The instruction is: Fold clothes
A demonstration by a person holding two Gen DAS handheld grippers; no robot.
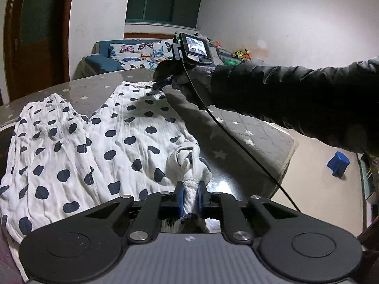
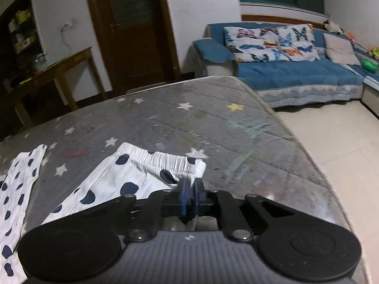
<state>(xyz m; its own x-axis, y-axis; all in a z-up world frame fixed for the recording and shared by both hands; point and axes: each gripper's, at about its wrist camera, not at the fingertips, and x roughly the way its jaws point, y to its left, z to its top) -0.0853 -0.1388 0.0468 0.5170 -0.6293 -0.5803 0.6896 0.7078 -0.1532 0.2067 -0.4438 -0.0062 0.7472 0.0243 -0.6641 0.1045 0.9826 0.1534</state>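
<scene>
Closest to us in the left wrist view, our left gripper (image 1: 191, 197) has its two blue-padded fingers pressed tight on a bunched, twisted wad of the white muslin trousers with dark navy spots (image 1: 99, 139). The cloth squeezes up between the pads and spills out in front of them.

From there the trousers lie spread out flat across the grey quilted mat with white stars (image 1: 239, 127), under a glossy clear cover. Both legs run away from us, a narrow wedge of mat showing between them, and each ends in a gathered elastic hem.

At the far hem of the right-hand leg, our right gripper (image 1: 159, 84) pinches the edge of the fabric, held by a hand in a dark glove with a black puffer sleeve (image 1: 296, 99) reaching in from the right. A small screen unit (image 1: 194, 49) sits on top of it, and a thin black cable (image 1: 239, 146) trails back from it.

In the right wrist view, the right gripper (image 2: 191, 187) is nearly closed, its blue pads clamped on the corner of the trousers (image 2: 132, 177) just below the elastic hem, with almost no gap between them.

Beyond the table stands a blue sofa (image 2: 291, 73) with a butterfly-print cushion (image 2: 270, 43), then a dark wooden door (image 2: 135, 28).
</scene>
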